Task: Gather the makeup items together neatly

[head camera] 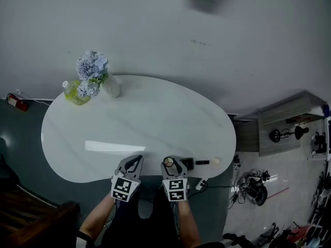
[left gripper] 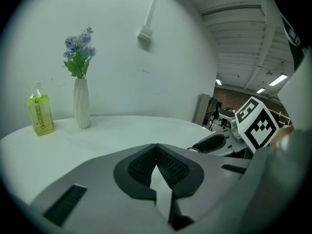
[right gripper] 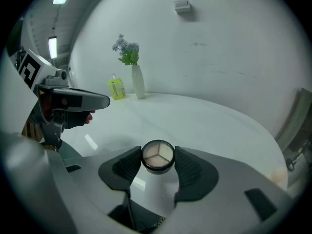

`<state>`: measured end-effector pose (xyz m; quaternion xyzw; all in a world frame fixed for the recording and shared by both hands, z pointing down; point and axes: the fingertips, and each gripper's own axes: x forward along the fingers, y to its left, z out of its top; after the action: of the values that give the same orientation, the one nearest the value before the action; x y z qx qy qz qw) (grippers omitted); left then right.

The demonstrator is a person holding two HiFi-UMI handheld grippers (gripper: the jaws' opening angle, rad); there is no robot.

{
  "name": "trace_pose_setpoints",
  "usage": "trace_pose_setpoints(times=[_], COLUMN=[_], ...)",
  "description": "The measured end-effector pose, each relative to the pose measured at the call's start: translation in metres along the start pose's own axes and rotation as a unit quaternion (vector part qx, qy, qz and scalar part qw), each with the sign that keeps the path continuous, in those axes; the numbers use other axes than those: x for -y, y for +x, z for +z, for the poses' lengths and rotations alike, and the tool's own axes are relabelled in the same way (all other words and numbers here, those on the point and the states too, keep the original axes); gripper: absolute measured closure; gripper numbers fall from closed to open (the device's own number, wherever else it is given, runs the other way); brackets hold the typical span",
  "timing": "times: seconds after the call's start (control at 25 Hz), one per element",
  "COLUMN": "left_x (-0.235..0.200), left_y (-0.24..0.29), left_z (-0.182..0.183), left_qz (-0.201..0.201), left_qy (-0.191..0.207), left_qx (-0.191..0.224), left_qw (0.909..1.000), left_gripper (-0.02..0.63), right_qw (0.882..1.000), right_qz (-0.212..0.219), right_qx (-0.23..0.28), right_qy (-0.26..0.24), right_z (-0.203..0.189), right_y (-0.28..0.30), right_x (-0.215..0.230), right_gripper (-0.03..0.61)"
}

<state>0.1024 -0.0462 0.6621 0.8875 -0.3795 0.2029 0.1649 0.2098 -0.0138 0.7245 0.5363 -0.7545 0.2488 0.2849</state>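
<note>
A round compact (right gripper: 157, 156) with a three-part pale pan sits between the pads of my right gripper (right gripper: 157, 161), which is shut on it above the white table's (head camera: 139, 123) near edge. From the head view the compact (head camera: 168, 162) shows at the tip of the right gripper (head camera: 171, 164). Just to its right lie a black square case (head camera: 187, 164), a black tube (head camera: 202, 162) and a small cream round item (head camera: 216, 160). My left gripper (head camera: 135, 163) hangs beside the right one. Its jaws (left gripper: 156, 147) meet with nothing between them.
At the far left of the table stand a white vase (head camera: 111, 87) of blue flowers and a yellow-green bottle (head camera: 72, 92). A power strip (head camera: 201, 184) lies on the floor below the table edge. Dark wooden furniture (head camera: 36, 226) is at lower left, floor clutter (head camera: 256, 187) at right.
</note>
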Motion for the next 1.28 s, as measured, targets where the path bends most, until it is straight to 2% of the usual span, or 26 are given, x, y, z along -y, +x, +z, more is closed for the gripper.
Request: trace_pose_setpoints(times=[0.72,1.04,1.28], left_x=[0.017,0.020,0.021], left_y=[0.015,0.012,0.008], left_z=[-0.031,-0.032,-0.025], left_qz=[-0.019,-0.019,-0.016], left_qy=[0.005,0.007,0.008], left_qx=[-0.033,-0.034,-0.026], left_qw=[0.9993,0.9992,0.9995], left_gripper=[0.597,0.597,0.597], right_qw=[0.999,0.999,1.000], right_qz=[0.005,0.010,0.005], right_qx=[-0.029,-0.025,-0.004], right_qy=[0.023,0.021,0.019], right_z=[-0.053,-0.052,-0.034], right_y=[0.019,0.018,0.007], right_x=[0.002,0.000,0.002], right_gripper=[0.342,0.342,0.342])
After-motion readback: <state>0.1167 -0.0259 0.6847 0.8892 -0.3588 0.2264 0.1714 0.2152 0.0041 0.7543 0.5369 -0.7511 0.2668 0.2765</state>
